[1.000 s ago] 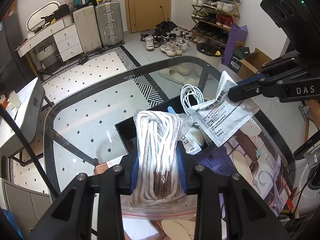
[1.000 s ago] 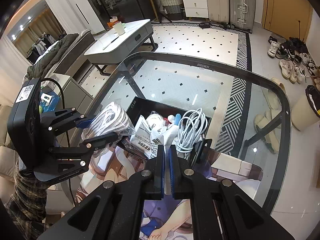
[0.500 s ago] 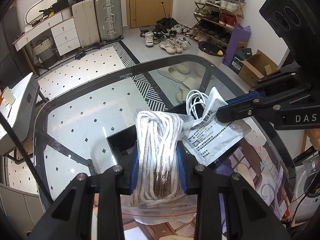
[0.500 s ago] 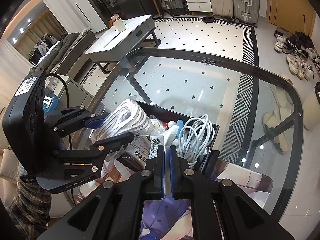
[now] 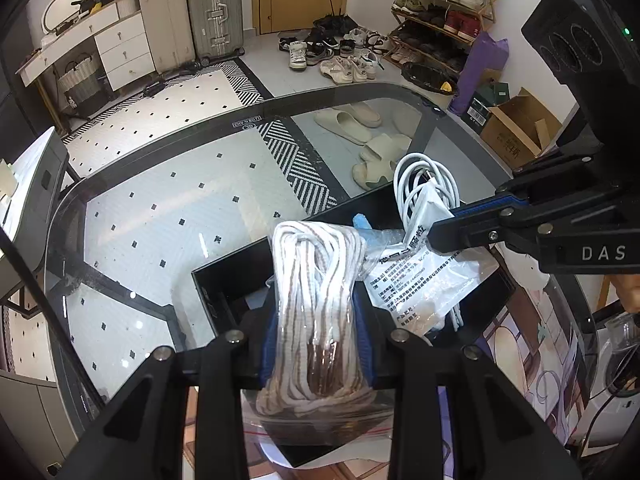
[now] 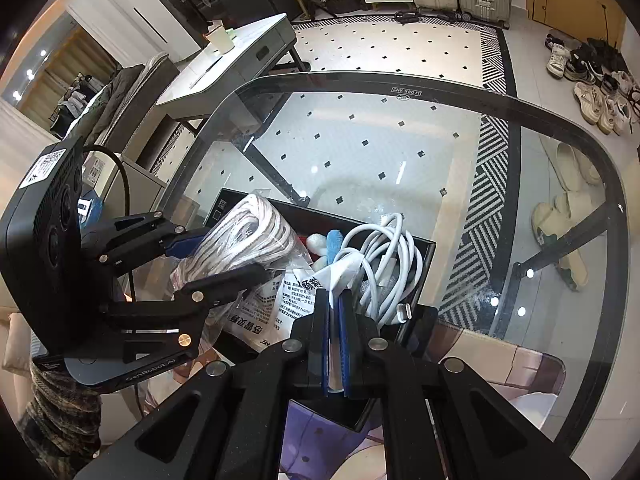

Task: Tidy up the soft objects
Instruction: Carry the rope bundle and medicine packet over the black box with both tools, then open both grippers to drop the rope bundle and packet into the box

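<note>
My left gripper (image 5: pixel 318 310) is shut on a clear zip bag holding a coiled white rope (image 5: pixel 316 280). It hangs over the left part of an open black box (image 5: pixel 232 258) on the glass table (image 5: pixel 160 200). My right gripper (image 6: pixel 334 304) is shut on the edge of a white printed packet (image 6: pixel 296 292), which hangs over the same box (image 6: pixel 304 210). A coiled white cable (image 6: pixel 384 256) and a blue-tipped item (image 6: pixel 334 240) lie inside. The left wrist view shows the right gripper (image 5: pixel 440 236) beside the rope, clamping the packet (image 5: pixel 424 280).
A printed picture mat (image 6: pixel 500 356) lies under the box's near side. Seen through the glass are slippers (image 5: pixel 360 120) and tiled floor. Shoes, suitcases (image 5: pixel 212 12) and a low white table (image 6: pixel 240 56) stand around the room.
Both grippers have sunk toward the black box with their loads still held. The box and cable now look larger and nearer in both views.
</note>
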`<state>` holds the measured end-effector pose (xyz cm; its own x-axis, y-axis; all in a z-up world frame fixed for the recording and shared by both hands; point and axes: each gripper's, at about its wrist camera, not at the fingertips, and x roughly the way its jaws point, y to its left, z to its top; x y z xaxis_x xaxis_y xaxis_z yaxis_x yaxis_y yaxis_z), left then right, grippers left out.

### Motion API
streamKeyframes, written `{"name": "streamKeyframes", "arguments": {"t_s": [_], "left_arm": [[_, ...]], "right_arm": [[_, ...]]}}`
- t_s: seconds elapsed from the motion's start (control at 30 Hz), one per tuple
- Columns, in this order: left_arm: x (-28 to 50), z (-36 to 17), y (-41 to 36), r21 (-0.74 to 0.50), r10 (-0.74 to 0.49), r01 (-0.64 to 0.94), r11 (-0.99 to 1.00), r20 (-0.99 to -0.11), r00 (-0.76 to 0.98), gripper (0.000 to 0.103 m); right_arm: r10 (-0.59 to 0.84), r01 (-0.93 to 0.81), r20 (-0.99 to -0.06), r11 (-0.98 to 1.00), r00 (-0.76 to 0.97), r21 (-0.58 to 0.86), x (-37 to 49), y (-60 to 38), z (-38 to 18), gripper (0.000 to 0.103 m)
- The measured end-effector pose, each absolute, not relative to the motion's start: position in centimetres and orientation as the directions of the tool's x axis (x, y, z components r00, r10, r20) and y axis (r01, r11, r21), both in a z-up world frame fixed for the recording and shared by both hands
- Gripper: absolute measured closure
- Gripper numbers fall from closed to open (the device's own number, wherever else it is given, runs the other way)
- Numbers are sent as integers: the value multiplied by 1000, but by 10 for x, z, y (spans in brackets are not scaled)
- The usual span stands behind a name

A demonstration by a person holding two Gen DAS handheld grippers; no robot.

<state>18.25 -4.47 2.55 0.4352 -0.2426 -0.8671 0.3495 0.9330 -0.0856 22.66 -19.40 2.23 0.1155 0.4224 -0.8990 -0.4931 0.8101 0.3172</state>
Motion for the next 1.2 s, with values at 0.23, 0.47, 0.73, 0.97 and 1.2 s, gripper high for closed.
{"name": "streamKeyframes", "arguments": {"t_s": [0.23, 0.47, 0.73, 0.97, 1.2], "left_arm": [[186, 22, -47, -89, -235, 340, 936, -878, 418, 69], [184, 17, -45, -122, -252, 325, 938, -883, 397, 46], [175, 33, -42, -134, -271, 323, 937, -863, 426, 24], [164, 49, -37, -109, -259, 323, 940, -844, 470, 0], [151, 58, -30, -91, -239, 295, 951, -823, 516, 0]], "right_arm": [[387, -519, -913, 811, 129, 271, 228, -185, 16, 99], [396, -512, -909, 812, 128, 281, 225, -189, 18, 93], [397, -520, -906, 810, 148, 270, 213, -193, 32, 70], [410, -508, -893, 818, 187, 269, 205, -202, 46, 33], [412, -510, -874, 826, 259, 239, 189, -210, 56, 10]]}}
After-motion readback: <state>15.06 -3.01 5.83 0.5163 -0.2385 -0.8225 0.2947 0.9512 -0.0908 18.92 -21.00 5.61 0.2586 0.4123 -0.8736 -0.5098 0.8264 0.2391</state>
